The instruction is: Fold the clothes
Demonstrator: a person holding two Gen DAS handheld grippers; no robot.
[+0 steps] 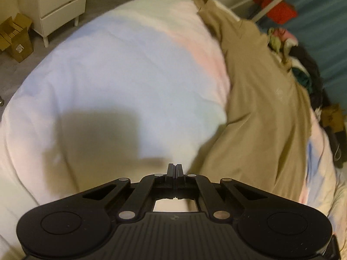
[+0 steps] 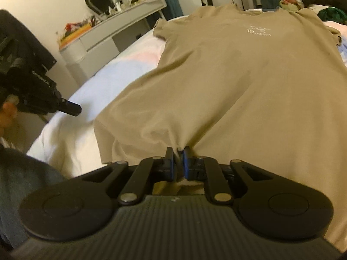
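Observation:
A tan T-shirt [image 2: 227,75] with a small white chest logo lies spread on the bed. It also shows in the left wrist view [image 1: 260,108], running along the right side. My right gripper [image 2: 177,153] is shut on the tan T-shirt's bottom hem, and the cloth bunches between its blue pads. My left gripper [image 1: 174,168] is shut and empty, above the pastel duvet [image 1: 119,75], just left of the shirt's edge. The left gripper also appears in the right wrist view [image 2: 71,108], at the far left above the bed edge.
A pile of other clothes [image 1: 299,65] lies at the far end of the bed, also seen in the right wrist view [image 2: 314,0]. A white drawer unit [image 1: 60,6] and cardboard boxes [image 1: 15,39] stand on the floor. A grey desk [image 2: 112,30] stands by the wall.

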